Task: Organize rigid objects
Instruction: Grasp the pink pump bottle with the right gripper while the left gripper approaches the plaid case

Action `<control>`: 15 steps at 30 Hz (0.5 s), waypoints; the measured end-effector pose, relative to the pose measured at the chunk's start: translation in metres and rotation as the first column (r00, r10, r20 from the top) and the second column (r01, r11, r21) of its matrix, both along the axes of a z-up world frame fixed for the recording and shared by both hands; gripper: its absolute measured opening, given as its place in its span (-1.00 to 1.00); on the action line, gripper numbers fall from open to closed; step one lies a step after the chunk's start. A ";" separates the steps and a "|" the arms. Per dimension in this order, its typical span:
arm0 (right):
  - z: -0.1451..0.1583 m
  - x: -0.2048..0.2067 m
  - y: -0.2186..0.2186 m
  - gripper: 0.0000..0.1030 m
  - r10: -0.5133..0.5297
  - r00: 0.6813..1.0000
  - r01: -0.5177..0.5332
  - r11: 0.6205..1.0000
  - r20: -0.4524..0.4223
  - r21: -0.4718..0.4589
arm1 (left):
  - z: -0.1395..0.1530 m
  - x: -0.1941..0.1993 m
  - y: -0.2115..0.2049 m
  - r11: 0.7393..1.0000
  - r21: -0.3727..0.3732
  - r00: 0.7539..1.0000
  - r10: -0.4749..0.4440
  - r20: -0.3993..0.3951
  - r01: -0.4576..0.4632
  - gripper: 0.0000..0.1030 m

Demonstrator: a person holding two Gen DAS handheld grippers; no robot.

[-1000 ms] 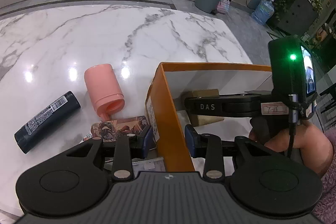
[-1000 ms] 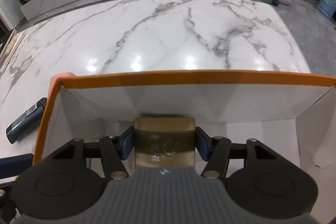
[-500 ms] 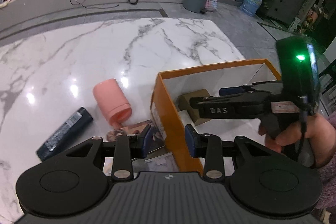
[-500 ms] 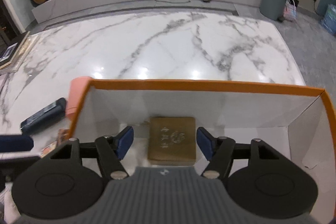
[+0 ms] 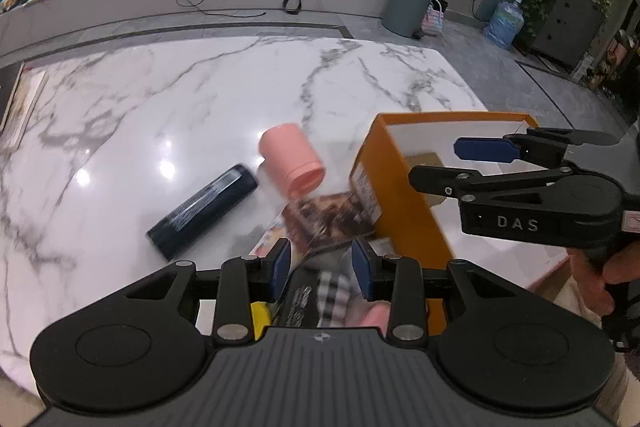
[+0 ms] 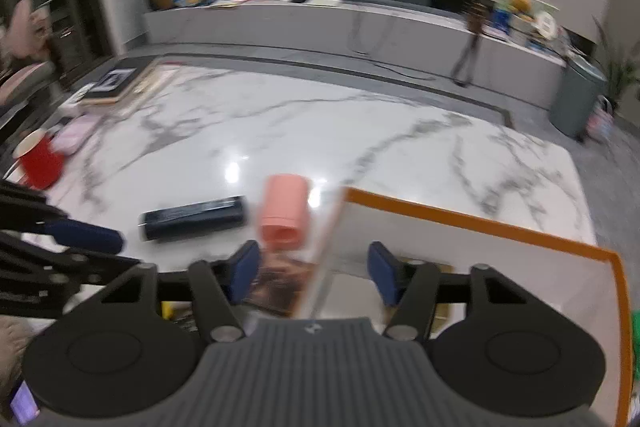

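Orange box [image 5: 404, 195] already holding one tan block [image 5: 424, 161]; right gripper [image 6: 314, 271] hanging empty, jaws just narrowing; left gripper [image 5: 320, 263] clenching nothing discernible; pink cup [image 5: 292, 157], dark bottle [image 5: 202, 211] waiting at ten o'clock

The right wrist view is blurred by motion. The brown item [image 5: 424, 159] inside the orange box [image 5: 404, 195] is mostly hidden behind the box wall. Near the box, the picture card [image 5: 328, 219] is too blurred to read.

Lying on marble beside orange box [image 5: 404, 187]: pink cup [image 5: 291, 159], dark bottle [image 5: 202, 211], picture card [image 5: 332, 217]; tan block [image 5: 425, 160] inside.
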State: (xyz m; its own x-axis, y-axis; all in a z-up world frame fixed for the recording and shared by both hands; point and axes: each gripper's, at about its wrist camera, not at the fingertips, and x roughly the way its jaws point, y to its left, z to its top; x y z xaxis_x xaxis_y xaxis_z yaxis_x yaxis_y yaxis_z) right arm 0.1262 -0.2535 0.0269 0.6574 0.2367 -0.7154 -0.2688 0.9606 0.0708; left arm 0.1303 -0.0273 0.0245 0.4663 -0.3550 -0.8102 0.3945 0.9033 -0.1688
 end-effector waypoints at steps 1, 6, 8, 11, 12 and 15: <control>0.001 -0.003 0.007 0.09 0.022 1.000 -0.022 1.000 0.000 -0.006 | -0.002 -0.003 0.005 1.000 -0.003 1.000 -0.004 -0.001 0.004 -0.19; -0.004 -0.013 0.046 0.06 0.129 0.991 -0.131 0.989 -0.035 -0.064 | -0.010 -0.009 0.026 1.000 -0.015 1.000 -0.022 -0.014 0.021 -0.19; -0.011 -0.016 0.058 -0.02 0.171 0.983 -0.176 0.980 -0.062 -0.090 | -0.016 -0.013 0.032 0.999 -0.020 0.999 -0.039 -0.027 0.039 -0.19; -0.023 -0.022 0.074 -0.06 0.236 0.964 -0.251 0.959 -0.123 -0.132 | -0.028 -0.020 0.036 0.997 -0.018 0.996 -0.072 -0.052 0.071 -0.19; -0.029 -0.023 0.079 -0.07 0.258 0.955 -0.280 0.948 -0.147 -0.152 | -0.033 -0.023 0.037 0.996 -0.017 0.995 -0.083 -0.060 0.083 -0.19; -0.042 -0.030 0.091 -0.14 0.325 0.922 -0.369 0.902 -0.209 -0.224 | -0.048 -0.028 0.038 0.995 -0.001 0.990 -0.102 -0.094 0.102 -0.19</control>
